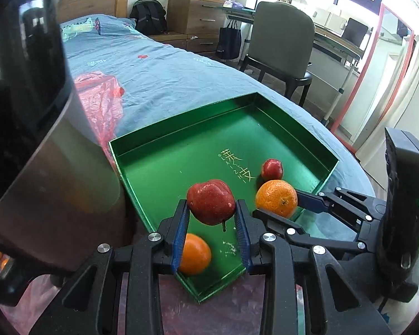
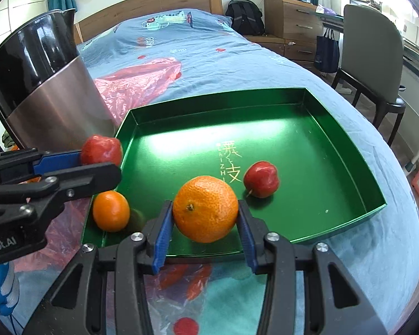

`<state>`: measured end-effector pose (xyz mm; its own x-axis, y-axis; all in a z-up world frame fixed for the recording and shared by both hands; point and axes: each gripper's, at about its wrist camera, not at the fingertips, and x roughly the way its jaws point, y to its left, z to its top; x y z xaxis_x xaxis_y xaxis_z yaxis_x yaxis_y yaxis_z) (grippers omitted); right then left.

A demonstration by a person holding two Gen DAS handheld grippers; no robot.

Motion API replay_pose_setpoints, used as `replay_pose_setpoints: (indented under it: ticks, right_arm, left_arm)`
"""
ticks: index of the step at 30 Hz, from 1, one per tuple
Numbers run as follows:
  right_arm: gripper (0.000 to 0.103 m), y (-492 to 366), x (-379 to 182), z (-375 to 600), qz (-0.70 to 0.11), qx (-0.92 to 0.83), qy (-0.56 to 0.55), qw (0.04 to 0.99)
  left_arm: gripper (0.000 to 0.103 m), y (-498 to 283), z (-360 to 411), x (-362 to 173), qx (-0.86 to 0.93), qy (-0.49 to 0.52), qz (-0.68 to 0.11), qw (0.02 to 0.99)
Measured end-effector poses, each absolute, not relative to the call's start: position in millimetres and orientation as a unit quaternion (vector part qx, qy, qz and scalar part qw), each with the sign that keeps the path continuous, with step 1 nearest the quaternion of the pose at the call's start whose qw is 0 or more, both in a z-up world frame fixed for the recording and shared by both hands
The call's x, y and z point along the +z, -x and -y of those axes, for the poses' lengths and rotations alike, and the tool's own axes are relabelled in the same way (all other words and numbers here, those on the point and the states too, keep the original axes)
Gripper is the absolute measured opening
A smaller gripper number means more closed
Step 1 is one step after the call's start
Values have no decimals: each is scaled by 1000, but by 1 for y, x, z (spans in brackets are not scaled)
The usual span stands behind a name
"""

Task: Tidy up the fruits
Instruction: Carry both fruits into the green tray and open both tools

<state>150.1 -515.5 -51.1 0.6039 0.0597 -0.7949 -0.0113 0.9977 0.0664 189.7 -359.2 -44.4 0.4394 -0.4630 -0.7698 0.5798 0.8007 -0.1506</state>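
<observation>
A shallow green tray (image 1: pixel 181 128) (image 2: pixel 335 139) lies on the bed. My left gripper (image 1: pixel 211 224) (image 2: pixel 83 164) is shut on a red apple (image 1: pixel 211 201) (image 2: pixel 102 150), held above the tray's near left corner. My right gripper (image 2: pixel 205 224) (image 1: pixel 290 209) is shut on a large orange (image 2: pixel 205 209) (image 1: pixel 276 197) over the tray's front part. Inside the tray rest a second red apple (image 2: pixel 261 178) (image 1: pixel 271 169) near the gold lettering and a smaller orange (image 2: pixel 111 210) (image 1: pixel 195 254) in the near left corner.
A tall black and steel jug (image 2: pixel 44 83) (image 1: pixel 39 128) stands close on the left of the tray. Pink plastic bags (image 2: pixel 142 78) (image 1: pixel 103 103) lie on the blue bedsheet behind and under the tray's front. A chair (image 2: pixel 377 64) and desk stand right of the bed.
</observation>
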Motion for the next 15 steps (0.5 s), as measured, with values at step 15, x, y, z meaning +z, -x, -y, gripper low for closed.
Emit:
replay_pose_setpoints:
  ticks: [15]
  right_arm:
    - [54, -161, -70, 521, -451, 8, 6, 892]
  left_arm:
    - [28, -219, 383, -99, -289, -79, -480, 824]
